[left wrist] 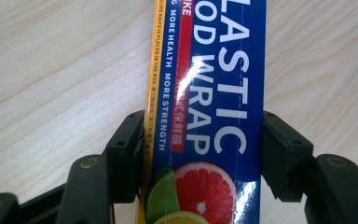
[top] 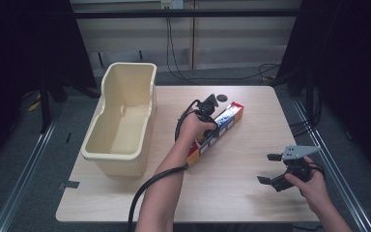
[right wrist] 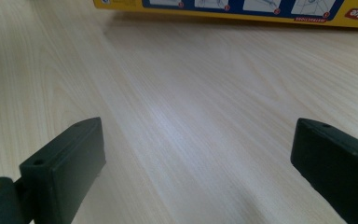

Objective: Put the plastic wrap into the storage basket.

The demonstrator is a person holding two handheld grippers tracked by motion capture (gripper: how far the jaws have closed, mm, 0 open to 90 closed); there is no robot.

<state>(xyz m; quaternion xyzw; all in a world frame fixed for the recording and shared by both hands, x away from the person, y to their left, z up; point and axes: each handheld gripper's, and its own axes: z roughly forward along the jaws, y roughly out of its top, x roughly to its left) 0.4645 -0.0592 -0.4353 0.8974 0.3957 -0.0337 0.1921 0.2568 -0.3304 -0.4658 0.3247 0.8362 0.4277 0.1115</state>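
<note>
At the near edge of the high view, two forearms are seen coming in from the bottom, and both are cut off by the frame. The right gripper is held low over the near right part of the tabletop. Its jaws are spread wide and nothing is between them. In the right gripper view, bare wood is seen between the two black jaws, and the yellow side of the box is seen far off at the top, cut off by the edge.

A bit farther in, the plastic wrap box is lying flat on the middle of the tabletop, set at a slant. Its near end is partly hidden by the left hand and arm. The left gripper is set down over the box from above, and its jaws are hidden under the hand in the high view. In the left gripper view, the box is seen pinched between the two black jaws, one on each long side. The jaws are pressed against the box. The big white letters are cut off at the top, and the fruit picture is cut off at the bottom. The small print on the yellow strip is hard to read.

A small dark round thing is lying just past the far end of the box; what it is cannot be told.

Farther left, a cream plastic basket is standing on the tabletop, well apart from the box. Beyond the tabletop, cables are seen on the floor, and the sides are too dark to make out.
</note>
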